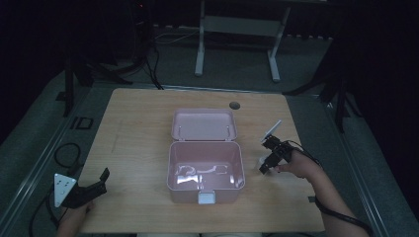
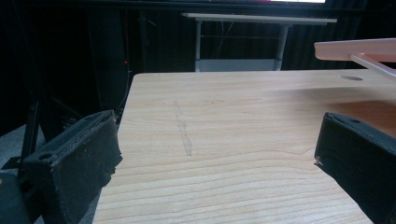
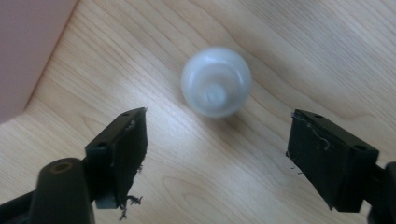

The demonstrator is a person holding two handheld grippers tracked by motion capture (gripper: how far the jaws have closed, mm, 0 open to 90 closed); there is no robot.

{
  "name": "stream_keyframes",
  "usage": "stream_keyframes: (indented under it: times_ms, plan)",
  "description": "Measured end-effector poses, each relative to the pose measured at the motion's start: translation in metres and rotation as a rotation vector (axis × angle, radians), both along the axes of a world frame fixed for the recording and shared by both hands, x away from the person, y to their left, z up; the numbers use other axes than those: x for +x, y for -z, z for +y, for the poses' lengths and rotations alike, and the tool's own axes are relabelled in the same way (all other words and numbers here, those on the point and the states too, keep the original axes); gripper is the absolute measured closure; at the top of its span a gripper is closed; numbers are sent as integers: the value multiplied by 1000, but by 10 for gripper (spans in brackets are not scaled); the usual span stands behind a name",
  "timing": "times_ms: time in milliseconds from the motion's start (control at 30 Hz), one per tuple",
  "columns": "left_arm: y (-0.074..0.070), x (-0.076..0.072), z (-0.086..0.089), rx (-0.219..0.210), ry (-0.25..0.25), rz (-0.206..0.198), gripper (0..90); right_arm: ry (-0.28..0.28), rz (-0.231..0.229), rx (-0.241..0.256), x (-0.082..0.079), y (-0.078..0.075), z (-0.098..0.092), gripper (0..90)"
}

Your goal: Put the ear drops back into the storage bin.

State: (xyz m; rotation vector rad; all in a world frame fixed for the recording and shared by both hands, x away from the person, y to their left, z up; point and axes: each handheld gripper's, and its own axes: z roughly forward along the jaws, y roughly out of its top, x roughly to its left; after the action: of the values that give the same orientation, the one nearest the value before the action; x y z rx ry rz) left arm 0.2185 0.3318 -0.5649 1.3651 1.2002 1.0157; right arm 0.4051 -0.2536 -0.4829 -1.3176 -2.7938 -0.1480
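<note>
A pink box (image 1: pixel 206 170) stands open in the middle of the wooden table (image 1: pixel 138 128), its lid (image 1: pixel 203 124) laid back and its front latch (image 1: pixel 206 198) toward me. To its right a small white bottle (image 3: pixel 216 87) stands upright on the wood, seen from above in the right gripper view. My right gripper (image 3: pixel 217 149) hangs open just above it, jaws wide on either side, nothing held. In the high view the right gripper (image 1: pixel 267 160) is beside the box's right wall. My left gripper (image 1: pixel 99 181) rests open at the table's front left corner, jaws apart (image 2: pixel 215 158) over bare wood.
A round cable hole (image 1: pixel 234 105) lies behind the box lid. The pink lid's edge (image 2: pixel 355 49) shows in the left gripper view at upper right. A white table frame (image 1: pixel 237 34) stands on the floor beyond. Cables (image 1: pixel 66 153) lie left of the table.
</note>
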Motion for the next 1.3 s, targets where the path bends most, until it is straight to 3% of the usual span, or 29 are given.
stream_keyframes:
  times_ms: [333, 467, 567, 667, 933, 1300]
  plan:
    - [0, 0, 0, -2, 1, 1, 4, -24, 12, -21, 11, 13, 12, 255]
    - [0, 0, 0, -2, 1, -1, 4, -33, 6, -30, 14, 16, 15, 338]
    - [0, 0, 0, -3, 1, -1, 4, -69, -5, -60, 15, 18, 19, 422]
    - [0, 0, 1, -3, 1, 0, 4, -80, 9, -70, 16, 20, 21, 487]
    - [0, 0, 1, -4, 1, 1, 4, -91, 18, -85, 18, 24, 23, 592]
    - [0, 0, 1, -4, 0, 2, 4, -280, -14, -124, 4, 18, 24, 594]
